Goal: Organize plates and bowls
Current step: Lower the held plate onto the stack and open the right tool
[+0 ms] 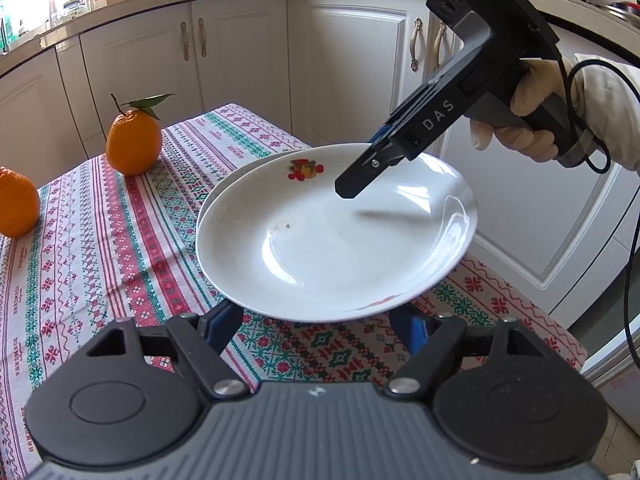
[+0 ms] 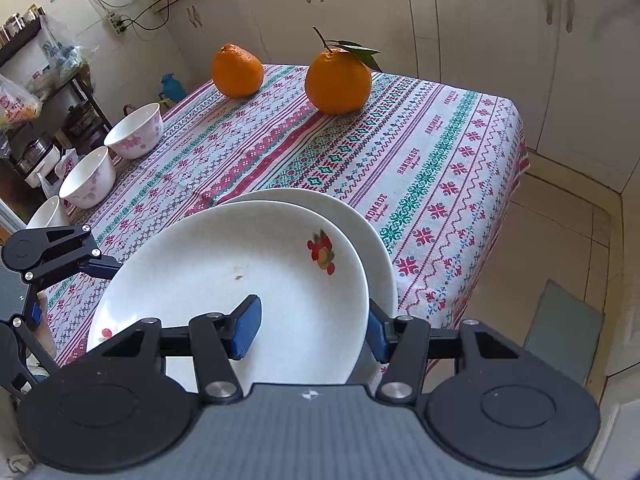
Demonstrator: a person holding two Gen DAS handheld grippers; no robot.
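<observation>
1. The right gripper (image 2: 314, 330) is clamping the rim of the upper plate (image 2: 224, 280), holding it tilted over the lower plate (image 2: 376, 248) near the table's (image 2: 440, 152) edge.
2. The left gripper (image 1: 316, 320) is standing wide, under the upper plate's rim; whether it touches cannot be told.
3. Three bowls (image 2: 136, 132) are sitting along another table edge.

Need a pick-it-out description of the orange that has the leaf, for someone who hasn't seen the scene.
Start at the table with the patterned tablecloth, and look to its far end, beyond the stacked white plates. Two oranges sit there side by side, apart. The one you want is the leafy orange, nearer the cupboard doors: it alone has a stem with green leaves, while the bare orange has none.
</observation>
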